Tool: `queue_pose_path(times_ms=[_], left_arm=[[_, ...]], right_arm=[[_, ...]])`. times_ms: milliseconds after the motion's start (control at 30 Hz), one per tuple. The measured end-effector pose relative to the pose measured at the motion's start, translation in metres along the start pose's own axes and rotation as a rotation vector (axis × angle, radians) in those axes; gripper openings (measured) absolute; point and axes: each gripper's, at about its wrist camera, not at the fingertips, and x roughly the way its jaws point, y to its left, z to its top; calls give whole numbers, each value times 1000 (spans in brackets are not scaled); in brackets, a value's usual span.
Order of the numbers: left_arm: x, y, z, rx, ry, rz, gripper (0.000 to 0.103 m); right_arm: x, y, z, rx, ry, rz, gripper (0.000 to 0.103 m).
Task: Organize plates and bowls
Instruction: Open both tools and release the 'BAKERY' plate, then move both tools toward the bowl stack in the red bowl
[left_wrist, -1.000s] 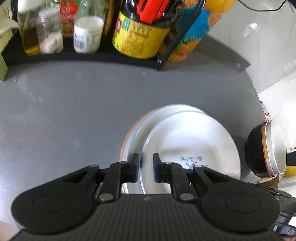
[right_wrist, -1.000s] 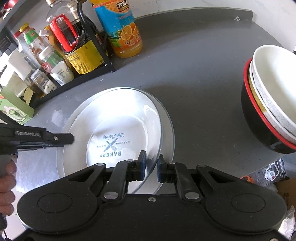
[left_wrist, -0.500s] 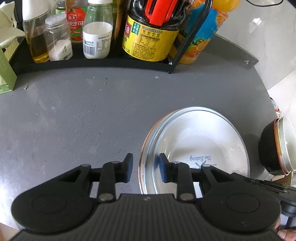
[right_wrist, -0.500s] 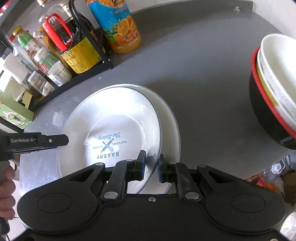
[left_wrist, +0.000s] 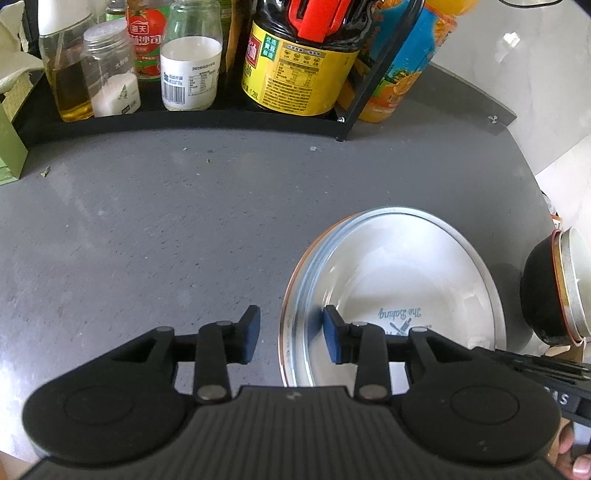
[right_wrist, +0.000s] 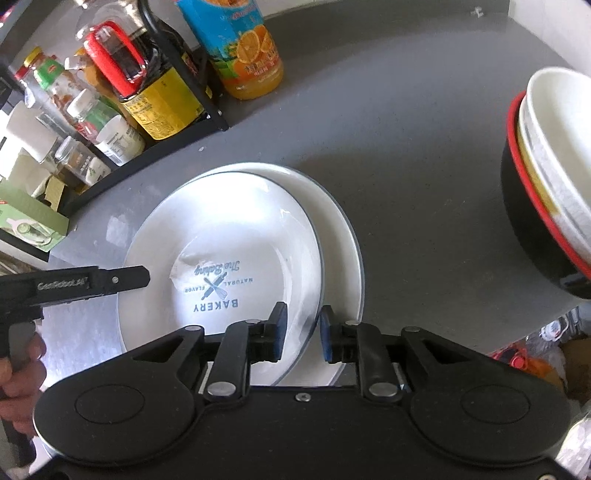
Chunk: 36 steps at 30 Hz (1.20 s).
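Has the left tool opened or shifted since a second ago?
Yes. The left tool has opened, letting go of the plate stack rim, and has drawn back from the black condiment rack.

Both tools are matte black plastic. The left gripper (left_wrist: 290, 338) has a ribbed body, two round lobes with shallow discs, silver pivot pins on its linkage arms, and blue pads (left_wrist: 252, 334). The right gripper (right_wrist: 299, 332) has a smooth body with one central screw, and white "GenRobot.AI" lettering marks the left tool's side in its view
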Motion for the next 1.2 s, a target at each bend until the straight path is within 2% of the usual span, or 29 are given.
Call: queue_pose_path(times_ms=[200, 267, 333, 467, 633, 700, 800, 900, 1200], left_arm=[[0, -8, 6, 10, 16, 20, 35], [-4, -12, 8, 8, 13, 40, 35], [-9, -17, 12, 17, 10, 47, 35], [-18, -33, 21, 68, -17, 65, 51], [-31, -63, 30, 119, -63, 48, 72], [-36, -76, 34, 116, -83, 44, 81], [-39, -98, 40, 130, -101, 47, 85], [-40, -123, 43, 144, -112, 36, 86], [-36, -210, 34, 166, -119, -1, 86]], right_arm=[[-10, -3, -1, -4, -19, -2, 22], [-16, -4, -2, -1, -36, 10, 31], [-26, -4, -3, 6, -64, 10, 50], [-49, -8, -2, 19, -138, 1, 57], [-76, -24, -3, 42, -230, -3, 78], [-83, -32, -2, 49, -256, 12, 81], [-92, -45, 0, 61, -289, 29, 88], [-104, -63, 2, 79, -330, 15, 92], [-139, -138, 10, 147, -400, -13, 92]])
